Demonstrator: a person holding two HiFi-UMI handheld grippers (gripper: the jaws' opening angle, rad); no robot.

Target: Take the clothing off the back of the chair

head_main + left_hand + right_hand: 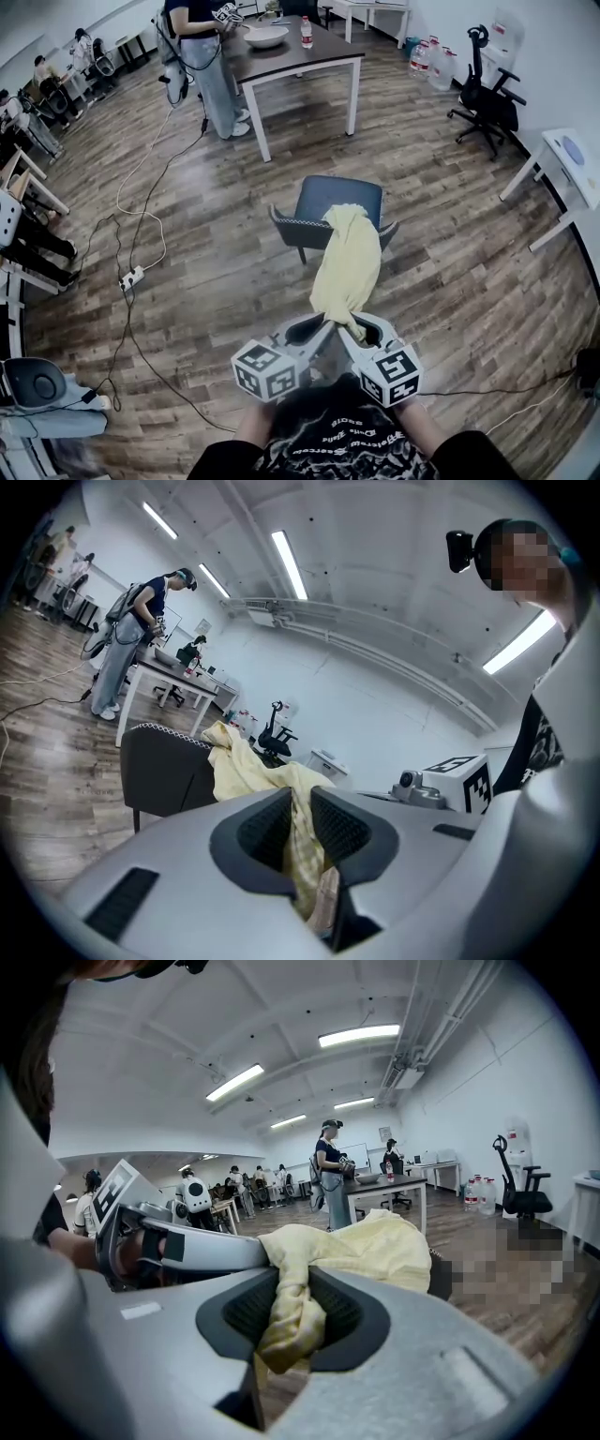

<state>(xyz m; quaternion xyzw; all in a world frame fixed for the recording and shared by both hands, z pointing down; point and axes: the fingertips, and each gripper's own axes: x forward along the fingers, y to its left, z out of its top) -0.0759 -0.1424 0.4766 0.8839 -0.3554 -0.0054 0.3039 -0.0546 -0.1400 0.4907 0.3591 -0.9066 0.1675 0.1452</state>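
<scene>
head view: the chair [328,202] stands alone on the wood floor [187,281], its backrest towards the person. the yellow clothing [349,267] runs as one stretched strip from the top of that backrest down to the two grippers, so it is not off yet: the far end still lies over the back and partly on the seat side. the near end is bunched and clamped. the left gripper [328,324] has its jaws narrow, pinched on a fold of the cloth. the right gripper [352,328] is the same, narrow and biting a thicker wad of the same end. the two sit just beside each other.

judged progress: the grab is done and the pull is started. left to do: drag or lift the far end clear of the backrest.

counts:
- one dark table [291,52]
- one task chair
- one black office chair [487,98] by the wall
- one piece of clothing
- two grippers
- one white bowl [266,37] on the table
- one bottle [306,31] on the table
</scene>
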